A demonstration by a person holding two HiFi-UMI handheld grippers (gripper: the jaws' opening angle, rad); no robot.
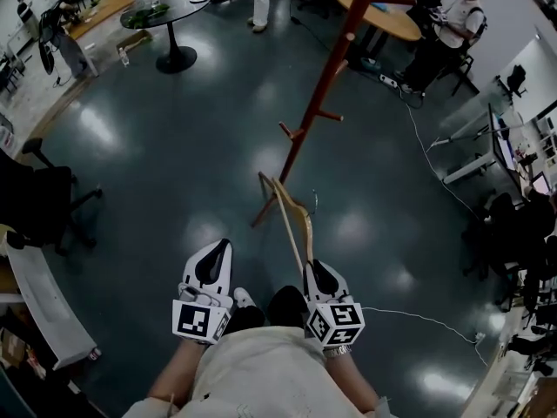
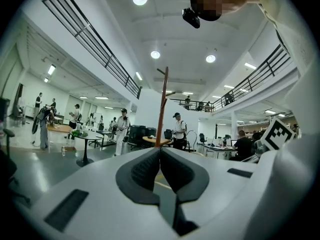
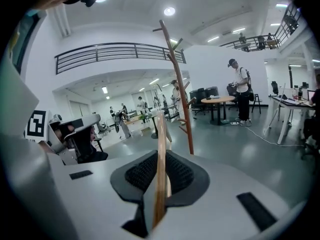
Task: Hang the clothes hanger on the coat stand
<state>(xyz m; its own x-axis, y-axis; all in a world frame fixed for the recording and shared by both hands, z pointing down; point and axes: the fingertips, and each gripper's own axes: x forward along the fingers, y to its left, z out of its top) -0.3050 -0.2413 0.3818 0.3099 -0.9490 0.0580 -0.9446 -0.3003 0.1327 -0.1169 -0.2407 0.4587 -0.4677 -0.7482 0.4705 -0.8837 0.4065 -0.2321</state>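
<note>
Head view first: the left tongs (image 1: 220, 246) and the right tongs (image 1: 312, 265) hung side by side above the dark floor (image 1: 174, 164). From the right tongs a wooden clothes hanger (image 1: 290, 216) reached forward toward the foot of the coat stand (image 1: 329, 72). It touched no peg as far as we could tell, and its thin wire hook was too faint to place.

Left gripper view: the left tongs (image 2: 160, 153) were pressed together with nothing between the pads. The coat stand (image 2: 162, 109) rose straight ahead, well apart from them.

Right gripper view: the right tongs (image 3: 161, 158) were pinching the clothes hanger (image 3: 161, 131), whose wooden bar ran edge-on up between the ribbed pads. The coat stand (image 3: 181, 91) stood beyond, a little to the right.

We judged the hanger light and stiff — it should not bend or sag in the grip. Its smooth wood could twist between the pads, though, all the more because it seemed to be held near one end, leaving a long lever. A hold close to the neck, just under the hook, would likely be steadier; the idle left tongs could brace the far arm while the hook is guided onto a peg.
</note>
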